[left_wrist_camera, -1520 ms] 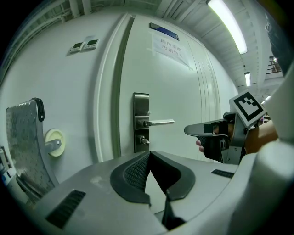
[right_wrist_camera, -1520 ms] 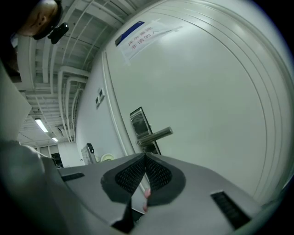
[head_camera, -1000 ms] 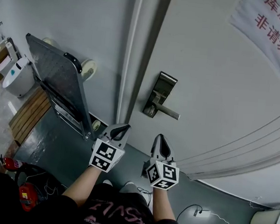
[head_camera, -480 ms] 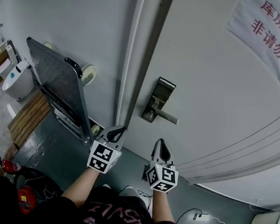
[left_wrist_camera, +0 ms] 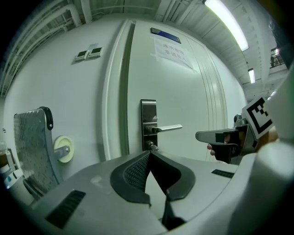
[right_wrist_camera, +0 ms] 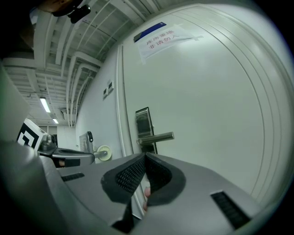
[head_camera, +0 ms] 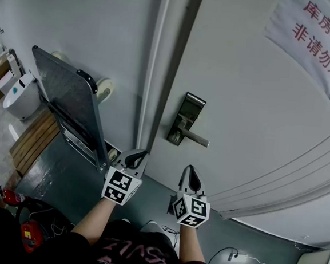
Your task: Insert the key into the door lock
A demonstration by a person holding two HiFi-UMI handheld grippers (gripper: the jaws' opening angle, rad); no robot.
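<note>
Pale wall and white door (head_camera: 253,107) ahead, grey floor (head_camera: 75,178) below. Lock plate (head_camera: 185,114) set close to door's left edge, just beside door frame (head_camera: 154,70). Lever (head_camera: 196,139) pointing right, away from that edge. Small metal stub (left_wrist_camera: 150,146) projecting from plate just under lever: key or cylinder, cannot tell. Paper notice (head_camera: 316,38) high on door, well apart from lock.

Left gripper (head_camera: 138,155) below plate and left of it, roughly in line with frame. Jaws closed tip to tip, nothing seen between them. Right gripper (head_camera: 189,172) below lever, jaws likewise tip to tip, nothing seen held. Both grippers apart from door and from each other, with bare door face between tips and plate.

Flatbed cart (head_camera: 65,91) leaning on wall left of frame, lower corner near left gripper: tight on that side. Open floor to right, with cable (head_camera: 257,258) well apart.
</note>
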